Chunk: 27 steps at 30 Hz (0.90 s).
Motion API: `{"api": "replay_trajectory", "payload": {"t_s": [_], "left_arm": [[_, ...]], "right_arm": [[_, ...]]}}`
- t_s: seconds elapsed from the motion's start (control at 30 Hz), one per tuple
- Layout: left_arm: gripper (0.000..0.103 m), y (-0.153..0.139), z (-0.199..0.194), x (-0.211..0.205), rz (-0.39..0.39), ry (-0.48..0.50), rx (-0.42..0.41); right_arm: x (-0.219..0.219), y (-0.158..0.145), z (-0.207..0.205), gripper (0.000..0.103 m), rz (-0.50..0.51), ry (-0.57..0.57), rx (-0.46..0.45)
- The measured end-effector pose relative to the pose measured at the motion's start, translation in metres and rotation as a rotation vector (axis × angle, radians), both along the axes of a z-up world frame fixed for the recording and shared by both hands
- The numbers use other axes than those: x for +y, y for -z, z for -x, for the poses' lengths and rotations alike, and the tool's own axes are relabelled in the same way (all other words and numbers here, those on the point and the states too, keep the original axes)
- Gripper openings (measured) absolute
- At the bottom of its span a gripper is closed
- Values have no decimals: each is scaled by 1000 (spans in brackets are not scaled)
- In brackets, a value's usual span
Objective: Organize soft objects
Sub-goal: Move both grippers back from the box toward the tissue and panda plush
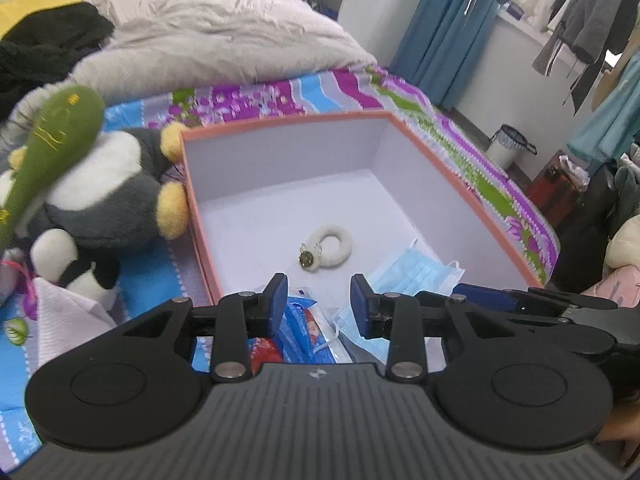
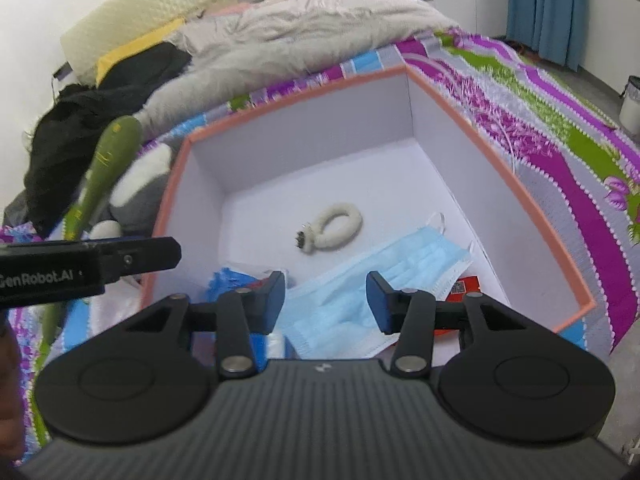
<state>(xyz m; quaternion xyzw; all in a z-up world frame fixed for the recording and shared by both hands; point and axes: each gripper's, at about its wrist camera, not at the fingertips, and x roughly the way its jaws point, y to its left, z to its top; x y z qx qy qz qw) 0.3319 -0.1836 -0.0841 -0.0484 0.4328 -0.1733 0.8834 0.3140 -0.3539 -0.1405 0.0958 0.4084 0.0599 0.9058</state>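
Note:
An open box with an orange rim (image 1: 288,120) (image 2: 296,88) sits on the bed. Inside lie a white fluffy hair tie (image 1: 330,247) (image 2: 334,227), a blue face mask (image 1: 412,274) (image 2: 360,280) and a blue packet (image 1: 298,320) (image 2: 228,278). My left gripper (image 1: 319,302) is open and empty above the box's near edge. My right gripper (image 2: 326,300) is open and empty above the mask. Left of the box lie a grey penguin plush (image 1: 108,188) (image 2: 144,184), a green plush club (image 1: 48,148) (image 2: 100,172) and a small panda plush (image 1: 76,264).
A patterned bedsheet (image 1: 280,96) (image 2: 560,152) covers the bed, with a grey blanket (image 1: 224,36) and black clothing (image 1: 48,48) at the back. A pink cloth (image 1: 68,316) lies near left. A bin (image 1: 506,146), curtain and hanging clothes stand to the right.

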Motion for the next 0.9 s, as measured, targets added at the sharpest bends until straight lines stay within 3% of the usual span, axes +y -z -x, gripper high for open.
{"api": "replay_trajectory", "payload": {"t_s": [0.5, 0.9], "left_arm": [[40, -77, 103, 47, 25, -50, -156], [40, -103, 173, 98, 48, -128, -220]], "right_arm": [[36, -71, 73, 48, -26, -57, -171], [77, -97, 120, 48, -26, -139, -239]]}}
